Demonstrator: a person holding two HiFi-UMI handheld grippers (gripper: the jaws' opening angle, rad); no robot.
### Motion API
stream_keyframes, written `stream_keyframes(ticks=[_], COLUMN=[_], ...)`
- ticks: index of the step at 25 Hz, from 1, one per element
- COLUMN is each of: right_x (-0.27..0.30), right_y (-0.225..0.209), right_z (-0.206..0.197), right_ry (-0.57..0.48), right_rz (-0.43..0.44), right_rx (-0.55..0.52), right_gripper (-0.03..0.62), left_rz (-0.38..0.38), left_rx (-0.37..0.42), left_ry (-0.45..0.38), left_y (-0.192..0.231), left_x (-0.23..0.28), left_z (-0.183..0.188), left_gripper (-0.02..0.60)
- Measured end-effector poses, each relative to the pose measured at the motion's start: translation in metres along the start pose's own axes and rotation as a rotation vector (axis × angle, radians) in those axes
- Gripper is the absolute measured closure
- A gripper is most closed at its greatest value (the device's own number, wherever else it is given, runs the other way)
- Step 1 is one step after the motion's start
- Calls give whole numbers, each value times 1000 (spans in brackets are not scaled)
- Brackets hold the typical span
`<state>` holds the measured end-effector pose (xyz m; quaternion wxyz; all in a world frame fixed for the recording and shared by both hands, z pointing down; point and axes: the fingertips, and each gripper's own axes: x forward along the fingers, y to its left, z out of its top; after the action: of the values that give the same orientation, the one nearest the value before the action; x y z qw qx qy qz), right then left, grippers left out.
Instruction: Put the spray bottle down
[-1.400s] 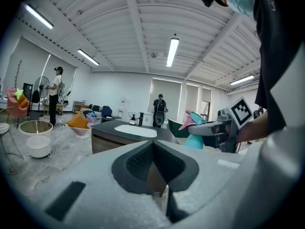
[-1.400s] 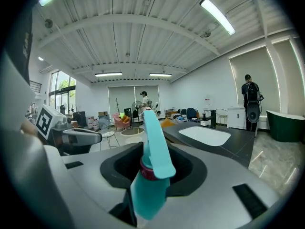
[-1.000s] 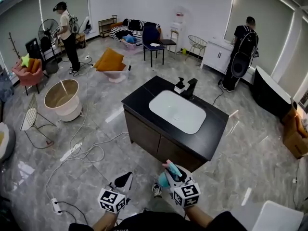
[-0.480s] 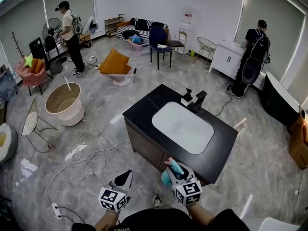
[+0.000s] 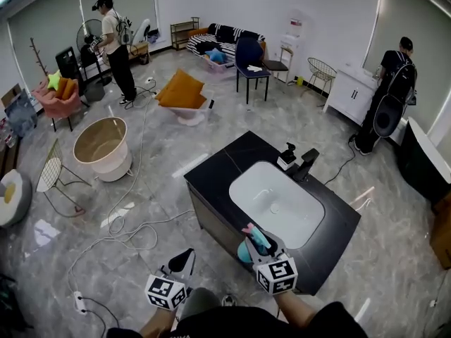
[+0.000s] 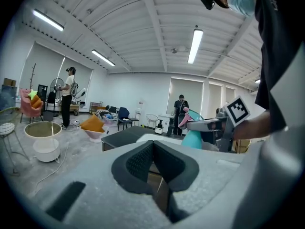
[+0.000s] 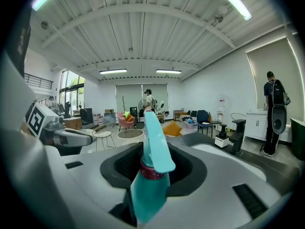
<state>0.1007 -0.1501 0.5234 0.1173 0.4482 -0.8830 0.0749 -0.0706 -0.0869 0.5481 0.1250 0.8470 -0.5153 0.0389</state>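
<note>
A teal spray bottle point(image 5: 246, 249) with a pink collar and a teal trigger head stands upright between the jaws of my right gripper point(image 5: 257, 241), which is shut on its body. In the right gripper view the bottle point(image 7: 148, 190) fills the middle of the jaws point(image 7: 152, 154). It hangs over the near edge of a black counter point(image 5: 218, 171) with a white sink point(image 5: 275, 203). My left gripper point(image 5: 182, 260) is held to the left of the counter, above the floor. Its pads point(image 6: 143, 159) meet at the tips with nothing between them. The bottle point(image 6: 194, 138) shows at that view's right.
A black faucet point(image 5: 308, 164) and a soap dispenser point(image 5: 287, 157) stand at the sink's far side. Cables point(image 5: 134, 231) lie on the floor to the left, near a beige tub point(image 5: 102, 146). One person point(image 5: 116, 48) stands far left, another point(image 5: 391, 97) at a white cabinet.
Both grippers and the head camera have moved forward toward the counter. The bottle in the right gripper has gone from above the floor to over the counter's near edge.
</note>
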Motion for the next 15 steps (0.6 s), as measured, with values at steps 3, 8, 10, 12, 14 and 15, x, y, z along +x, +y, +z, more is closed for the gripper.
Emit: stream_keyframes(ticks=[3,8,10,12,14,15], right_x=[19,57,74,92,110,119], right_y=[-9,-22,-30,-36,-43,-47], right_z=[5,15,22,28,34,37], right_ry=[-1,-4,-10,-14,-14,-15], right_rz=[-6,-34,-60,-83,-107,-122], right_rx=[2,-4,-2,4,7,9], right_gripper=[453,451,451,451,451,451], left_rz=[19,-9,-38,-65,-89,-103], left_rx=[-17,-32,-27,-21,-17,-15], left_ry=[10,29,36,44,49,51], left_y=[14,37,48,60,74,80], left_x=[8,34,48,62,76,82], left_z=[-2,-4,0,5,11,15], left_gripper=[571,571,571,571,571,571])
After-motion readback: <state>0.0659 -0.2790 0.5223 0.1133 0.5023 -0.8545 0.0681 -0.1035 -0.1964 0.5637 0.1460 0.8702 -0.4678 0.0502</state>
